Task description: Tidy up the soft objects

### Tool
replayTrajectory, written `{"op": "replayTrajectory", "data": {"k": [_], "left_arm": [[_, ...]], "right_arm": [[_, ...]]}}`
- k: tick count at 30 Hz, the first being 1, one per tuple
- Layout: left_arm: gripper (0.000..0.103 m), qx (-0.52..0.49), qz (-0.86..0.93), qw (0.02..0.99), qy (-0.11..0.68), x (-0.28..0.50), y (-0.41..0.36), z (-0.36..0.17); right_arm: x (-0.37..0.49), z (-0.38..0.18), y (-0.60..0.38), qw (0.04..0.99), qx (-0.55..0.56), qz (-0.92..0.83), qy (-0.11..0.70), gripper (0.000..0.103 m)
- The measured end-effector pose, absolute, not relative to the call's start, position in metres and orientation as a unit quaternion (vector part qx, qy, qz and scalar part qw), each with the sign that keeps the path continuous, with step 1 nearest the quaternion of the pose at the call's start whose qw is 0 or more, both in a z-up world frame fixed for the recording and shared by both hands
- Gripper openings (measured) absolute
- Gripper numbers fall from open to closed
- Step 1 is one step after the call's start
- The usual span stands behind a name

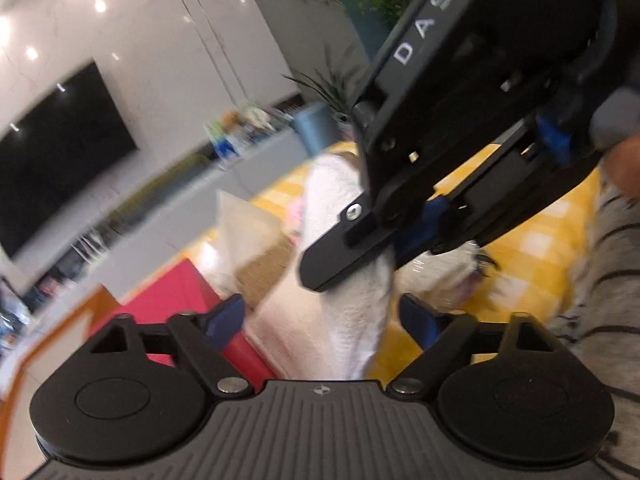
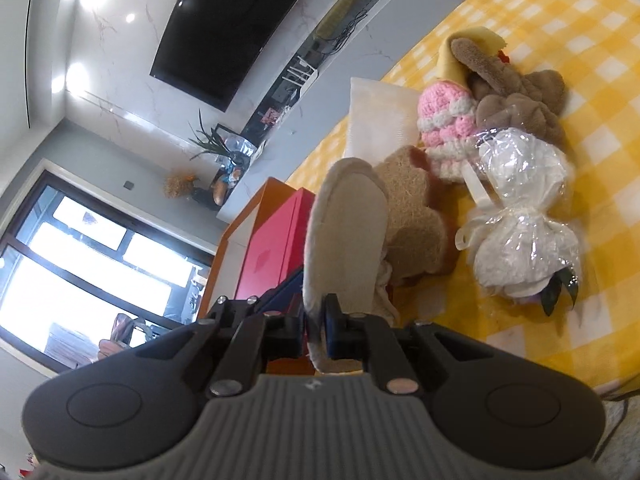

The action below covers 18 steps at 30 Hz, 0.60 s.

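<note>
Two views were compared. In the right wrist view, the right gripper (image 2: 318, 322) was seen clamped nearly shut on the heel edge of a beige fluffy slipper (image 2: 346, 236), sole facing the camera, held up over the edge of a yellow checked tablecloth (image 2: 580, 92). Behind the slipper, a tan plush toy (image 2: 416, 216), a pink-and-white knitted hat (image 2: 444, 128), a brown plush toy (image 2: 516, 96), a cellophane-wrapped white bundle (image 2: 524, 208) and a white pillow (image 2: 378, 116) were shown lying close together on the cloth. A red box (image 2: 272, 248) was seen just off the table edge, with a wall-mounted TV (image 2: 228, 28) beyond.

None of that pile was clearly resolved in the left wrist view, which was motion-blurred. There, the left gripper (image 1: 320, 320) was seen with its blue pads wide apart, and the white fluffy side of the slipper (image 1: 344, 280) hung between them with no pad seen pressing on it. Only this view showed the right gripper (image 1: 404, 236) from outside, pinching the slipper from above, plus a striped grey sleeve (image 1: 612, 272) at the right edge. Whether the left pads brushed the fabric could not be told.
</note>
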<state>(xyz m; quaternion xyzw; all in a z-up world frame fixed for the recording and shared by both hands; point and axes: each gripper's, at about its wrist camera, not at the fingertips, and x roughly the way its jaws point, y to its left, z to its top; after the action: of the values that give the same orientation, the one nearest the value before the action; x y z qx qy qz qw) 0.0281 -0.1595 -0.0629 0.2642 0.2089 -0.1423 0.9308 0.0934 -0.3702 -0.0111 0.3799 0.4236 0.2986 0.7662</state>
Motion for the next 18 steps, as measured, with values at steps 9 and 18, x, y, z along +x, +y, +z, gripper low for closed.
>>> {"op": "replayTrajectory", "data": {"k": [9,18], "left_arm": [[0.007,0.14,-0.123,0.96,0.211,0.034,-0.121,-0.033],[0.006,0.007,-0.163,0.953,0.256,0.039,-0.072,-0.002]], "right_arm": [[0.089,-0.01,-0.38,0.778,0.39,0.283,0.403,0.069],[0.087,-0.002,-0.4,0.857,0.35,0.102,0.364,0.083]]}}
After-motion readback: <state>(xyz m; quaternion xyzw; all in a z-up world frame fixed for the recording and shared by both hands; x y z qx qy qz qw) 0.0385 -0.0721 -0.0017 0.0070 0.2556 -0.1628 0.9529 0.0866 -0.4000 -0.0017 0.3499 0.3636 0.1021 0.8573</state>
